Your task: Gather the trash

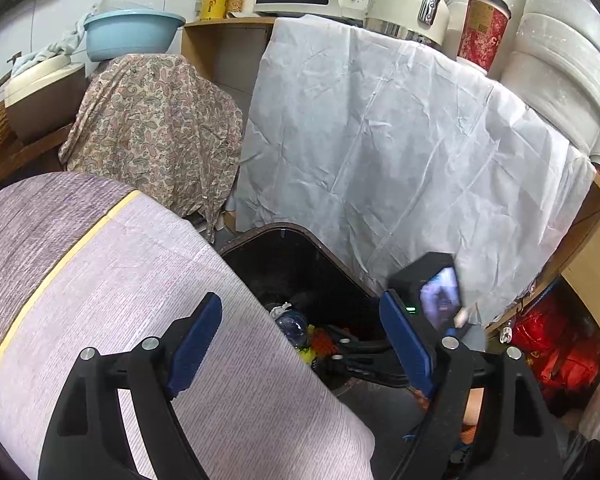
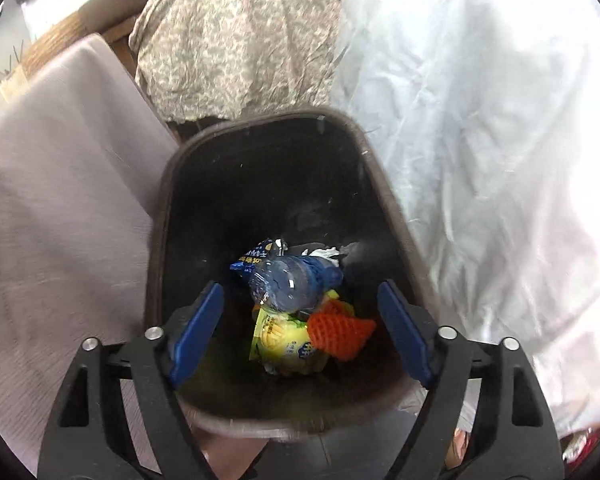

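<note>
While the right tongs (image 2: 300,332) hang spread wide and empty over the dark plastic trash bin (image 2: 172,184), the left tongs (image 1: 300,348) are likewise parted, holding nothing, above a mauve fabric-covered cushion (image 1: 140,280) beside that bin. Down on the bin's floor lie a yellow snack wrapper (image 2: 278,340), an orange foam net sleeve (image 2: 340,330) and a crushed clear plastic bottle (image 2: 290,284) atop a blue packet (image 2: 256,258). Beyond the far rim hang a paisley cloth (image 2: 236,40) and a white sheet (image 2: 460,120).
</note>
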A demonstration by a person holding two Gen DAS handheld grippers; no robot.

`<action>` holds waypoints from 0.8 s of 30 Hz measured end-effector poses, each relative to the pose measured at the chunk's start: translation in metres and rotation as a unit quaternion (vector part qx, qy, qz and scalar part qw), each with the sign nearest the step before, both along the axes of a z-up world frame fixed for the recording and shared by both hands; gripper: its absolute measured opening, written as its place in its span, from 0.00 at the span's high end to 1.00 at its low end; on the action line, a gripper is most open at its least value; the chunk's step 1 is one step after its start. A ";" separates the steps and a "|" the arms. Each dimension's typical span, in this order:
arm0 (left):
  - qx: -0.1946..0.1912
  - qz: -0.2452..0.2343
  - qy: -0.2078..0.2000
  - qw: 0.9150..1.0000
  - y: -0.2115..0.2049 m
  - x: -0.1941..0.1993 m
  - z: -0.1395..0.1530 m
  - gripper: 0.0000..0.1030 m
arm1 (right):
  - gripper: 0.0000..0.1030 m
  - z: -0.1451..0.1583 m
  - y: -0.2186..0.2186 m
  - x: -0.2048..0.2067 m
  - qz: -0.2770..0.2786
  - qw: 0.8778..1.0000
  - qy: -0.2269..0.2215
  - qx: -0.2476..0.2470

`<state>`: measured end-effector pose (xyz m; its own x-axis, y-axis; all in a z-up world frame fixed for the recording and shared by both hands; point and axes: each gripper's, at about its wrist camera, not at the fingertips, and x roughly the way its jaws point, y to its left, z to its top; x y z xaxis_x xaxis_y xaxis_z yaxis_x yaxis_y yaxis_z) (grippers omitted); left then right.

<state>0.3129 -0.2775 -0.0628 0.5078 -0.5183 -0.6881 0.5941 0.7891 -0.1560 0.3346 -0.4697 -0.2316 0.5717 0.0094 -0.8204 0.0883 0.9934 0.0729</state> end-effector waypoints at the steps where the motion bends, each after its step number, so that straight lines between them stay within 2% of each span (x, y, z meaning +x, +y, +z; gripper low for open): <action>1: 0.001 0.000 -0.005 1.000 0.004 -0.004 0.002 0.21 | 0.22 0.008 0.000 -0.008 -0.005 1.000 -0.011 -0.002; 5: -0.007 0.006 -0.019 1.000 0.019 -0.019 0.012 0.18 | 0.20 0.041 0.000 -0.044 -0.028 0.998 -0.049 -0.014; 8: -0.016 0.012 -0.035 0.999 0.036 -0.034 0.022 0.13 | 0.16 0.071 0.004 -0.074 -0.052 0.994 -0.086 -0.042; 12: -0.018 0.031 -0.059 0.998 0.064 -0.061 0.035 0.05 | 0.09 0.112 0.018 -0.115 -0.080 0.985 -0.135 -0.072; 16: -0.025 0.051 -0.080 0.995 0.095 -0.091 0.050 0.05 | 0.06 0.153 0.048 -0.160 -0.080 0.974 -0.193 -0.086; 20: -0.020 0.078 -0.115 0.990 0.127 -0.129 0.064 0.05 | 0.06 0.183 0.081 -0.202 -0.070 0.965 -0.244 -0.073; 24: -0.017 0.117 -0.159 0.980 0.157 -0.171 0.072 0.05 | 0.06 0.202 0.118 -0.236 -0.038 0.959 -0.277 -0.043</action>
<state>0.1419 -0.1206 0.0090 0.8013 -0.3818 -0.4605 0.4203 0.9072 -0.0208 0.0985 -0.3513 -0.0294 0.9161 -0.1048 -0.3870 0.1332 0.9900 0.0472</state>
